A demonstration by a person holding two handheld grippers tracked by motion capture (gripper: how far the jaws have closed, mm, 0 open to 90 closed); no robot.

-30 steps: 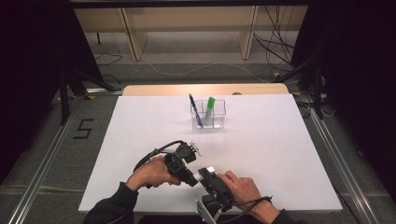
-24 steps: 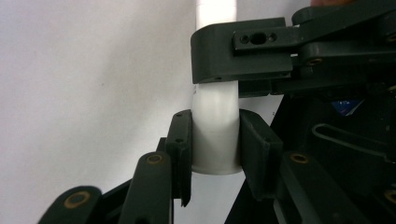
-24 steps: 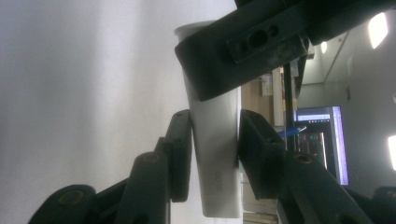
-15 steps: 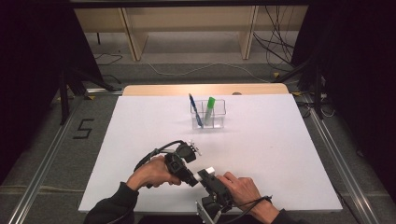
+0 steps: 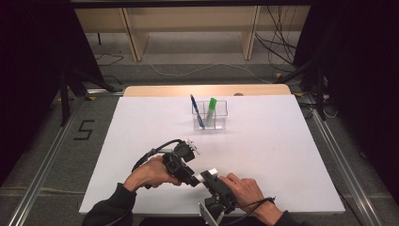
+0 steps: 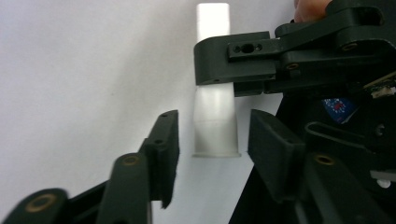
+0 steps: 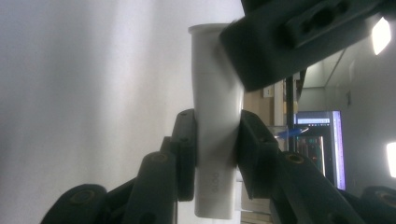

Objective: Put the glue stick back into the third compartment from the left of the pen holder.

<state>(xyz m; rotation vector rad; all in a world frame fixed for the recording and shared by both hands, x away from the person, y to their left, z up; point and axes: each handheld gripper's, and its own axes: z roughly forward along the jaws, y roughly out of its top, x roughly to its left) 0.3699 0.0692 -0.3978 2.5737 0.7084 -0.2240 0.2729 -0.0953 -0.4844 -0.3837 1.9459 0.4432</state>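
White tube [image 7: 215, 126], blk claw [image 7: 217, 140]

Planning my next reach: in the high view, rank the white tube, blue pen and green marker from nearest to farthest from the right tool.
1. White tube: clamped in the right tool, at the near edge.
2. Blue pen: left compartment of the clear holder, far across the table.
3. Green marker: beside the pen; too close to call against it.

A table [image 5: 141, 141] is spread across the middle of the high view. A holder [image 5: 209, 114] is set on it, above centre, with a pen [image 5: 196, 111] in its left part and a marker [image 5: 211, 111] to the right of that. Low in the frame, the left gripper [image 5: 194, 178] is placed left of the right gripper [image 5: 210, 175], both tips meeting at a tube [image 5: 209, 173]
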